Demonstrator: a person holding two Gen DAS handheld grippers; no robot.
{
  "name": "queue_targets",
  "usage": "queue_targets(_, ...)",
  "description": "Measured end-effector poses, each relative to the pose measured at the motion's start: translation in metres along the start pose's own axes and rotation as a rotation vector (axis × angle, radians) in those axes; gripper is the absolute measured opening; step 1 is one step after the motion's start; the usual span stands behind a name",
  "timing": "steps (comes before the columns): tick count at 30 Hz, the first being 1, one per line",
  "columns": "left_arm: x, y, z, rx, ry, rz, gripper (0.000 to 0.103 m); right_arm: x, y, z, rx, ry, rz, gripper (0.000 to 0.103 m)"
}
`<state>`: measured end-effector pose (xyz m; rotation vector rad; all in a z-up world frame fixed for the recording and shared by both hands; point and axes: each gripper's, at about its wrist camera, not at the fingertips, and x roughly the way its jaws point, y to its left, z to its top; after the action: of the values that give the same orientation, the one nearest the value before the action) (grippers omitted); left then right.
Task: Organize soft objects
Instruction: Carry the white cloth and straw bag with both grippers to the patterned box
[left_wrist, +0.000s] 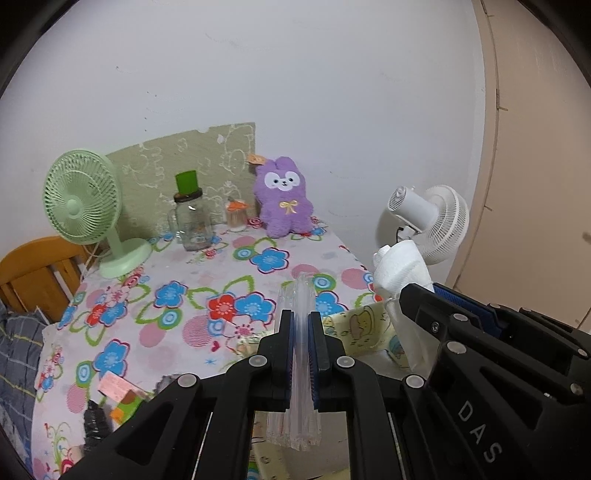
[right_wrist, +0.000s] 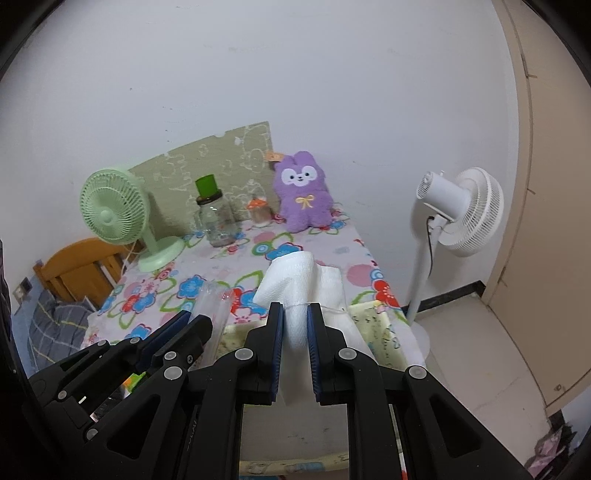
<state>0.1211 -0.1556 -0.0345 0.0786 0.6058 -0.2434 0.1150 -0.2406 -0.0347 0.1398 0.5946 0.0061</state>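
My left gripper (left_wrist: 300, 317) is shut on a clear plastic wrapper (left_wrist: 298, 295), held above the near edge of the flowered table (left_wrist: 207, 280). My right gripper (right_wrist: 295, 310) is shut on a wad of white tissue paper (right_wrist: 299, 280), held just right of the left gripper. The tissue also shows in the left wrist view (left_wrist: 400, 267), and the wrapper in the right wrist view (right_wrist: 214, 306). A purple plush bunny (left_wrist: 283, 201) sits upright at the table's back edge against the wall, also in the right wrist view (right_wrist: 303, 192).
A green desk fan (left_wrist: 83, 206), a glass jar with a green top (left_wrist: 192, 218) and a small toothpick holder (left_wrist: 236, 216) stand at the back. A white floor fan (right_wrist: 458, 214) stands right of the table. A yellow printed cloth (left_wrist: 364, 328) lies near the front edge. A wooden chair (left_wrist: 35, 273) is at left.
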Motion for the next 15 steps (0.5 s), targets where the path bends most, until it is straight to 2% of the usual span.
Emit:
queue_targets(7, 0.021, -0.010, -0.008, -0.013, 0.047, -0.035, 0.005, 0.014, -0.017, -0.007, 0.020, 0.044, -0.043, 0.016)
queue_targets(15, 0.047, -0.012, -0.022, -0.015, 0.123, -0.006, 0.013, 0.043, -0.027, -0.020, 0.037, 0.120, -0.068, 0.016)
